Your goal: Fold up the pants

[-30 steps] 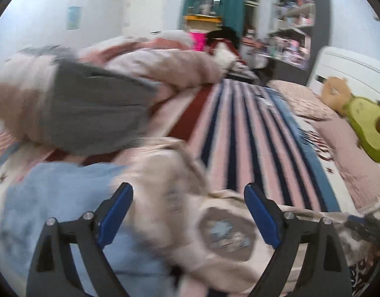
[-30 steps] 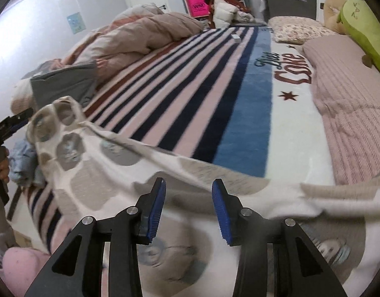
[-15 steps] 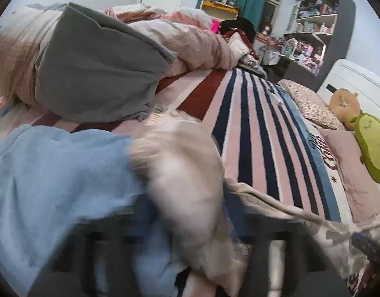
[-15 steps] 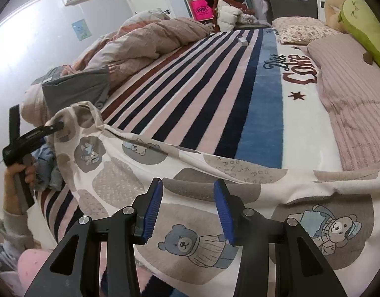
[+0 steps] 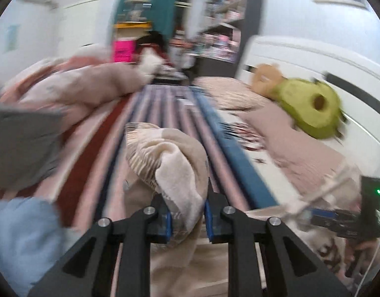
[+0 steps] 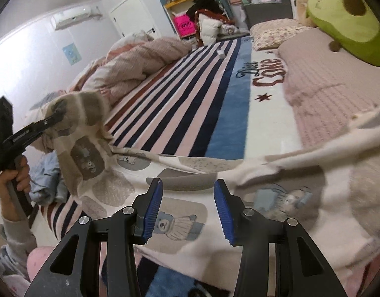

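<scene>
While the striped blanket point(image 6: 190, 104) (pink, navy and blue bands, with lettering and a red star on its white part) covers the bed, it serves as the reference surface for all items below. On the blanket's near end lie the cream fleece pants point(image 6: 180, 212), printed with grey patches and small bear figures; they spread across it from the left edge to the right edge of the right wrist view. One bunched end of the pants point(image 5: 170, 163) is lifted clear of the blanket. Beyond the blanket's far right side rests a green avocado-shaped plush pillow point(image 6: 348, 17). A crumpled pink quilt point(image 6: 140, 59) lies along the blanket's left side. A light blue garment point(image 6: 45, 175) sits at the blanket's near left corner, beside the person's hand point(image 6: 15, 175).

The left gripper point(image 5: 187, 216) has just been closing: its blue pads point(image 5: 168, 220) press on the bunched pants end, which fills the narrow gap between them. The right gripper point(image 6: 187, 210) hovers above the spread pants near the blanket's front edge. Its jaws stand partly apart, with nothing between them.
</scene>
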`<control>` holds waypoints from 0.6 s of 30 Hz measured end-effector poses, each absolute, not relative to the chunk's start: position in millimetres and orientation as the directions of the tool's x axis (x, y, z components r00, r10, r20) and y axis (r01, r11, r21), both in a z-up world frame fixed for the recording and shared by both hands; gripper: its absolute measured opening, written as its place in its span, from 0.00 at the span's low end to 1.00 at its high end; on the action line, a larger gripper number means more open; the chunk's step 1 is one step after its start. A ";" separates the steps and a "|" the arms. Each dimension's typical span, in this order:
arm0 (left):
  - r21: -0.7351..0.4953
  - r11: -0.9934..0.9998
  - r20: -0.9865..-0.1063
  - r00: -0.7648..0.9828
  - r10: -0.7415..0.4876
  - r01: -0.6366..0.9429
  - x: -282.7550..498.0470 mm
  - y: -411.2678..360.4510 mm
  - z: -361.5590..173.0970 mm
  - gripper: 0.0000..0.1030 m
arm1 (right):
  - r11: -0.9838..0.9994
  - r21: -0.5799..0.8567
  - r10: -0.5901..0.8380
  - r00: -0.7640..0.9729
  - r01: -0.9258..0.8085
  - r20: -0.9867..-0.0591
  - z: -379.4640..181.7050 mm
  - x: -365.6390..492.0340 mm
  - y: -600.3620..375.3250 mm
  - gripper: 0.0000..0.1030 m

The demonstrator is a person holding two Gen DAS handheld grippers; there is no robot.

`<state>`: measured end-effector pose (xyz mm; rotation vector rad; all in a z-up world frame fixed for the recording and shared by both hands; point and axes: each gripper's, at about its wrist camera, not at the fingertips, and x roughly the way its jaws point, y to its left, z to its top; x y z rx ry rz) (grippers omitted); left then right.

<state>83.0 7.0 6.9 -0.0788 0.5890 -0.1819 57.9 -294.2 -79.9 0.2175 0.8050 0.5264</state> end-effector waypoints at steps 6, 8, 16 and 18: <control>-0.116 0.905 -0.639 0.667 -0.384 0.410 108.9 -104.6 -10.2 0.16 | 0.856 0.378 0.517 0.601 -0.353 -0.610 -82.0 41.6 -323.9 0.38; -0.132 0.870 -0.702 0.575 -0.421 0.475 116.5 -133.7 -31.8 0.16 | 0.857 0.384 0.515 0.602 -0.344 -0.610 -87.0 36.5 -334.4 0.38; -0.211 0.793 -0.769 0.404 -0.495 0.572 108.2 -159.7 -64.0 0.71 | 0.857 0.406 0.515 0.586 -0.319 -0.626 -105.2 32.7 -350.0 0.45; -0.225 0.786 -0.740 0.424 -0.522 0.575 100.9 -146.0 -51.6 0.72 | 0.847 0.422 0.530 0.578 -0.324 -0.621 -104.0 34.1 -346.2 0.46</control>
